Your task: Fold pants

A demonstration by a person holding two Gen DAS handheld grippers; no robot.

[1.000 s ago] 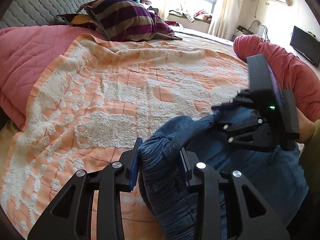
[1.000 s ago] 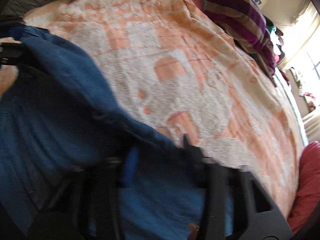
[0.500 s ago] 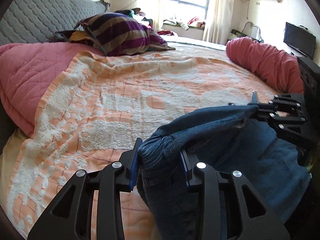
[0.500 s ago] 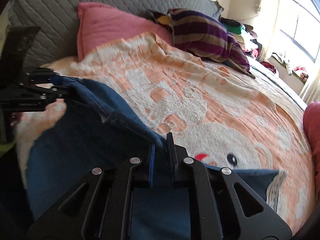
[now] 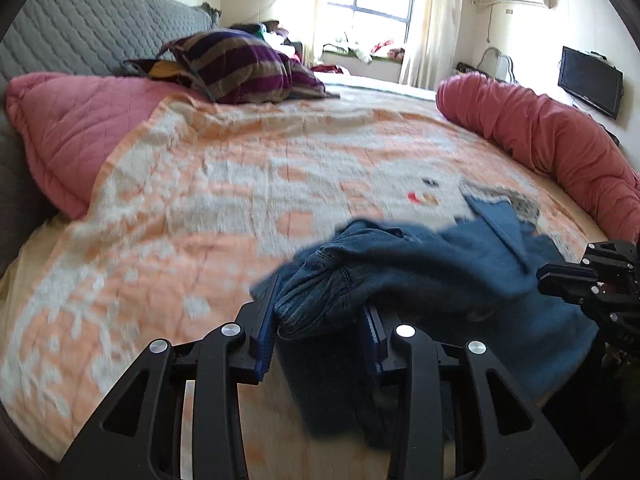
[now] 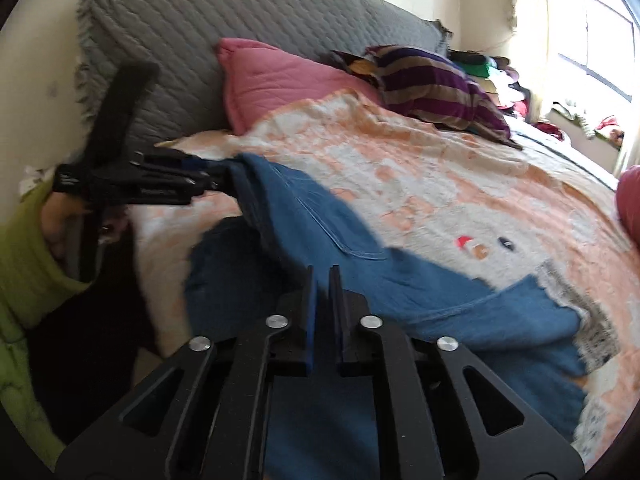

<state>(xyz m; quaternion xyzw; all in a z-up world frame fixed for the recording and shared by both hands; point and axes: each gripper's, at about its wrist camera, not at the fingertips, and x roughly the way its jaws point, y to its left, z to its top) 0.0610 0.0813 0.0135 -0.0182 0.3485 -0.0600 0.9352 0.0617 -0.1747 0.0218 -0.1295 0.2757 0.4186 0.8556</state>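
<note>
Blue denim pants (image 5: pixel 432 264) hang and drape over the near edge of the bed, one frayed leg end (image 6: pixel 560 320) lying on the orange-and-white blanket (image 5: pixel 240 184). My left gripper (image 5: pixel 320 320) is shut on a bunched part of the waistband. It also shows in the right wrist view (image 6: pixel 216 178), at the left, holding the pants' edge. My right gripper (image 6: pixel 323 300) is shut on the pants' upper edge; it shows in the left wrist view (image 5: pixel 560 276) at the right.
A pink pillow (image 5: pixel 80 128) and a purple striped pillow (image 5: pixel 244 68) lie near the grey headboard (image 6: pixel 224 28). A red rolled duvet (image 5: pixel 540 136) lines the bed's right side. A television (image 5: pixel 590 80) is on the far wall.
Both grippers have lifted and pulled back with the pants, so more of the bed and room shows. The pants now stretch between them and one leg end lies out on the blanket.
</note>
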